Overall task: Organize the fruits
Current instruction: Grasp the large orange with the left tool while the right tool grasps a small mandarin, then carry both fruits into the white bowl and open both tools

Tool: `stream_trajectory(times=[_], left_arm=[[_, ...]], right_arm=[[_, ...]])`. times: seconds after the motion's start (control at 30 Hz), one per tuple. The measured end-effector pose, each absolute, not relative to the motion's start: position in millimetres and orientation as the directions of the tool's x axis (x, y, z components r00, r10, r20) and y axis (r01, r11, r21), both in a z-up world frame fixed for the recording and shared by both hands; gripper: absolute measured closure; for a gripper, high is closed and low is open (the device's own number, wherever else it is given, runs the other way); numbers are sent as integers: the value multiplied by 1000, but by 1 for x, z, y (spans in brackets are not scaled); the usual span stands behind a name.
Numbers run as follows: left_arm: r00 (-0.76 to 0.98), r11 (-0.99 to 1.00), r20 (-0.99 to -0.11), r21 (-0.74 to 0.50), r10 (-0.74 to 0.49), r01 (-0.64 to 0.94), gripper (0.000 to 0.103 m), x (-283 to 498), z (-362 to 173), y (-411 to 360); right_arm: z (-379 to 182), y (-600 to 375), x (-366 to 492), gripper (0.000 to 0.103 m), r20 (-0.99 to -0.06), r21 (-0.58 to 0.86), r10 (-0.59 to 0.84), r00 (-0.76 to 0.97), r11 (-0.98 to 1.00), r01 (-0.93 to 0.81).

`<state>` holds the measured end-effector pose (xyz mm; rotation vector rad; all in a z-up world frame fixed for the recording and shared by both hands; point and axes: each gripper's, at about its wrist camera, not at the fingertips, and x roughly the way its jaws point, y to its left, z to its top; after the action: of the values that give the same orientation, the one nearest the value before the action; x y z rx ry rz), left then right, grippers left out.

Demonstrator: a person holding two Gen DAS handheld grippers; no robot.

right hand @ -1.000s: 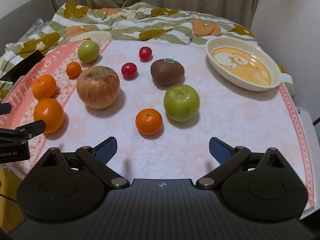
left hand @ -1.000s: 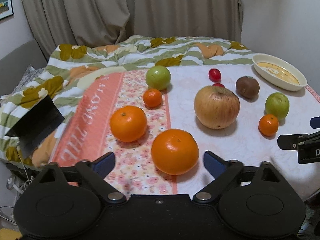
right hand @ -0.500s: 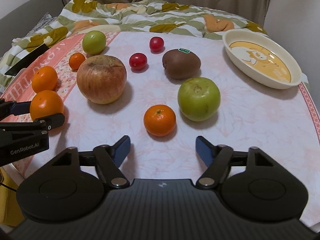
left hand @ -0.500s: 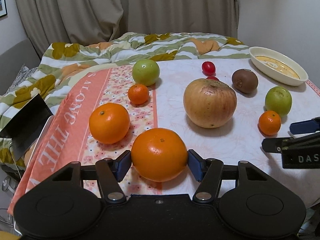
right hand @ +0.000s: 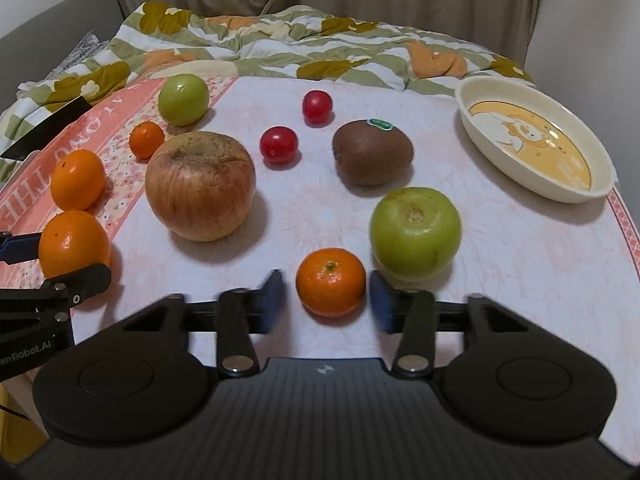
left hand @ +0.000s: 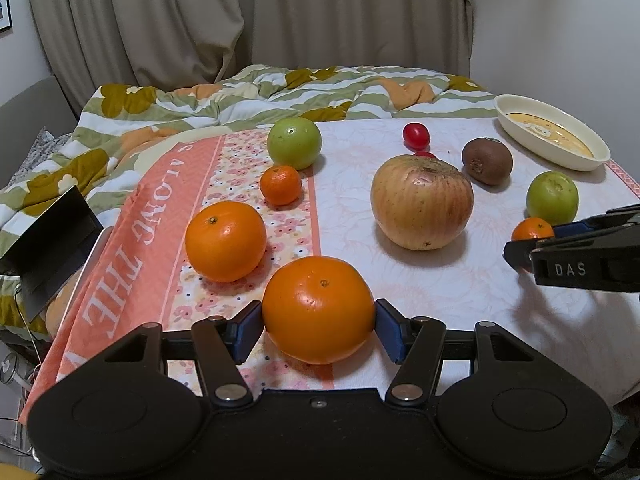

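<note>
Large orange (left hand: 318,310) clenched in left jaws, mandarin (right hand: 330,282) between closing right jaws

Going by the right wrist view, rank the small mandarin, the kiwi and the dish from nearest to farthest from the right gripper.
1. Small mandarin: between the closing jaws of the right gripper.
2. Kiwi: mid-table, beyond.
3. Dish: far right corner.

We saw the right gripper's fingertips (right hand: 273,295) blurred, its jaws closing around the small mandarin (right hand: 331,282); the apple (left hand: 421,201) hid most of one cherry tomato (left hand: 425,155).
</note>
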<state>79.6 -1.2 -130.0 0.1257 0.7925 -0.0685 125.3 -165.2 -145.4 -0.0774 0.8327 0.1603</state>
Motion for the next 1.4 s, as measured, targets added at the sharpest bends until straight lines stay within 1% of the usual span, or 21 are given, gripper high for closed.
stream_trajectory(times=[0.23, 0.47, 0.63, 0.83, 1.07, 1.4], left_arm=[[713, 990, -700, 65, -46, 128, 39, 72, -116, 4], [733, 985, -672, 30, -106, 171, 39, 69, -81, -2], [757, 974, -635, 36, -152, 226, 39, 68, -50, -20], [770, 974, -616, 20, -166, 226, 39, 75, -23, -51], [783, 982, -603, -7, -153, 186, 39, 94, -8, -101], [790, 987, -594, -41, -150, 156, 39, 154, -12, -176]], right_arm=[[-131, -165, 116, 50, -735, 1, 100, 671, 989, -147], [-95, -175, 97, 50, -714, 33, 88, 694, 995, -92], [-63, -196, 83, 50, -688, 48, 74, 722, 997, -57], [-33, -237, 81, 50, -672, 49, 52, 739, 998, -26], [-12, -308, 98, 50, -665, 32, 60, 745, 998, -51], [-15, -391, 166, 50, -662, 3, 85, 745, 994, -111]])
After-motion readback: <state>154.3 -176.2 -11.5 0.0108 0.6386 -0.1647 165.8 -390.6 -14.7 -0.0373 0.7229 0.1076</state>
